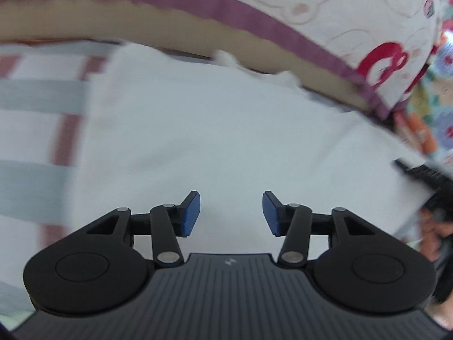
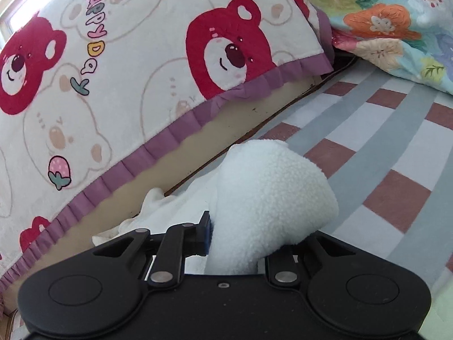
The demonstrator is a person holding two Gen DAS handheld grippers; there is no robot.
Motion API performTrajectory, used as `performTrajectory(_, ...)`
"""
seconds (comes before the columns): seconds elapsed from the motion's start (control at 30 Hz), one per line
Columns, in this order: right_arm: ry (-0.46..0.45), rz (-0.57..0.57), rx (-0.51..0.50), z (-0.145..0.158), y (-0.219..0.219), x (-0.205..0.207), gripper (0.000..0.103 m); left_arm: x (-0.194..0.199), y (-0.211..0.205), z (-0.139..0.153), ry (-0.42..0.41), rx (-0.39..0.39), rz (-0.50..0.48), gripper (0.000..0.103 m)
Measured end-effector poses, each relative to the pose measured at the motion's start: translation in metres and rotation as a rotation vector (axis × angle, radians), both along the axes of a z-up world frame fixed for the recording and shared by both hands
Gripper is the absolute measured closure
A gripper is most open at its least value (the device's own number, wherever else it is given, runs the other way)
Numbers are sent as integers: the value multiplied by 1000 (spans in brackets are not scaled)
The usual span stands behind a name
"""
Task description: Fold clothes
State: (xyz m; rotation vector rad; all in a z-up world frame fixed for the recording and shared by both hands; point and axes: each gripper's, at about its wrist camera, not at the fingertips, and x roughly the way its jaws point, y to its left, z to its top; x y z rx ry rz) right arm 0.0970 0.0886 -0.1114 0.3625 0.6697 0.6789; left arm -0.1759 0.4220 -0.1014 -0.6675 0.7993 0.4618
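A white fleece garment [image 1: 215,130] lies spread flat on the checked bed sheet, filling most of the left wrist view. My left gripper [image 1: 231,214] hovers just above it, open, its blue pads [image 1: 191,212] wide apart with nothing between them. In the right wrist view my right gripper [image 2: 249,235] is shut on a bunched fold of the same white fleece garment [image 2: 271,189], which rises thick over the jaws and hides the right finger. The rest of the garment trails off to the left toward the wall.
A bear-print blanket [image 2: 127,65] with a purple frill hangs over a beige edge behind the garment. A floral quilt [image 2: 396,22] lies at the far right. The checked sheet [image 2: 382,147] stretches to the right. The other black gripper and a hand [image 1: 433,226] show at the right edge.
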Motion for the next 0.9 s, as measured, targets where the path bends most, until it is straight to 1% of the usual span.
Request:
performTrajectory(0.03, -11, 23, 0, 8, 3, -3, 82, -8, 4, -1, 29, 14, 3, 55)
performTrajectory(0.1, -33, 70, 0, 24, 10, -9, 83, -28, 15, 2, 18, 28, 23, 56)
performTrajectory(0.13, -88, 119, -21, 40, 22, -21, 83, -38, 22, 5, -2, 24, 33, 55)
performTrajectory(0.17, -167, 183, -52, 58, 39, -38, 83, -49, 28, 7, -21, 8, 52, 56)
performTrajectory(0.23, -301, 320, -99, 86, 79, -78, 83, -64, 38, 11, -72, -34, 81, 58)
performTrajectory(0.27, -349, 391, -119, 94, 101, -98, 83, -71, 41, 12, -102, -55, 87, 59)
performTrajectory(0.3, -383, 469, -139, 97, 124, -119, 83, -73, 40, 13, -95, -48, 77, 62)
performTrajectory(0.33, -408, 540, -161, 90, 145, -138, 83, -74, 38, 13, -81, -35, 64, 73)
performTrajectory(0.37, -430, 605, -181, 81, 166, -157, 83, -74, 36, 13, -68, -23, 52, 75)
performTrajectory(0.4, -437, 663, -212, 66, 185, -175, 83, -72, 31, 11, -42, 7, 30, 75)
performTrajectory(0.47, -428, 729, -322, 18, 212, -200, 84, -70, 26, 9, -17, 46, 13, 75)
performTrajectory(0.53, -414, 784, -427, -31, 231, -222, 84, -73, 25, 6, -19, 39, 22, 75)
performTrajectory(0.57, -418, 801, -444, -49, 231, -230, 83, -75, 26, 4, -26, 32, 29, 75)
performTrajectory(0.6, -452, 810, -447, -56, 228, -236, 83, -77, 26, 3, -32, 30, 34, 75)
performTrajectory(0.67, -503, 828, -462, -53, 225, -240, 83, -80, 28, 0, -46, 30, 41, 75)
performTrajectory(0.7, -490, 828, -449, -48, 224, -237, 83, -82, 29, -1, -53, 31, 43, 75)
performTrajectory(0.73, -446, 820, -416, -42, 222, -230, 83, -83, 31, -2, -66, 27, 47, 74)
performTrajectory(0.8, -399, 809, -358, -33, 217, -221, 83, -86, 35, -4, -99, 9, 63, 72)
performTrajectory(0.83, -409, 811, -344, -29, 214, -221, 83, -88, 38, -5, -129, -15, 79, 72)
performTrajectory(0.9, -459, 823, -337, -23, 208, -224, 83, -95, 42, -5, -191, -74, 113, 72)
